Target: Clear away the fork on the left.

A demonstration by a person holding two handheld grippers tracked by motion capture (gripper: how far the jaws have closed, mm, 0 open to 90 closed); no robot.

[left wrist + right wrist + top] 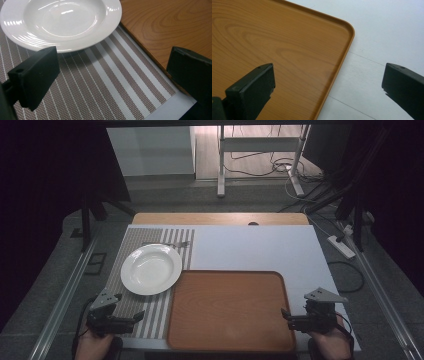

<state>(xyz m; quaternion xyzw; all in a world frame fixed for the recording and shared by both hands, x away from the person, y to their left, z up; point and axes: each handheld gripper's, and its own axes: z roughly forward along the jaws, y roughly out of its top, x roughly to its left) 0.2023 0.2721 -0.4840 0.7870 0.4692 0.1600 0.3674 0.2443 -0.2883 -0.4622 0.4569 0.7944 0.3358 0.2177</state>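
Note:
A white deep plate point(150, 268) point(62, 22) rests on a brown-and-white striped placemat point(145, 315) point(112, 82) at the table's left. A fork point(167, 243) lies on the mat behind the plate. To the right of the mat sits a bare wooden tray point(227, 310) point(170, 25) point(274, 45). My left gripper point(139, 316) point(115, 67) hovers over the mat's near end, just short of the plate, open with nothing between its jaws. My right gripper point(285, 315) point(328, 80) stands open over the tray's near right rim, holding nothing.
The white table top point(260, 247) point(387, 37) stretches behind and right of the tray. Its wooden far edge point(220, 218) borders a grey floor with cables, a power strip point(341, 246) and a stand's legs point(220, 185).

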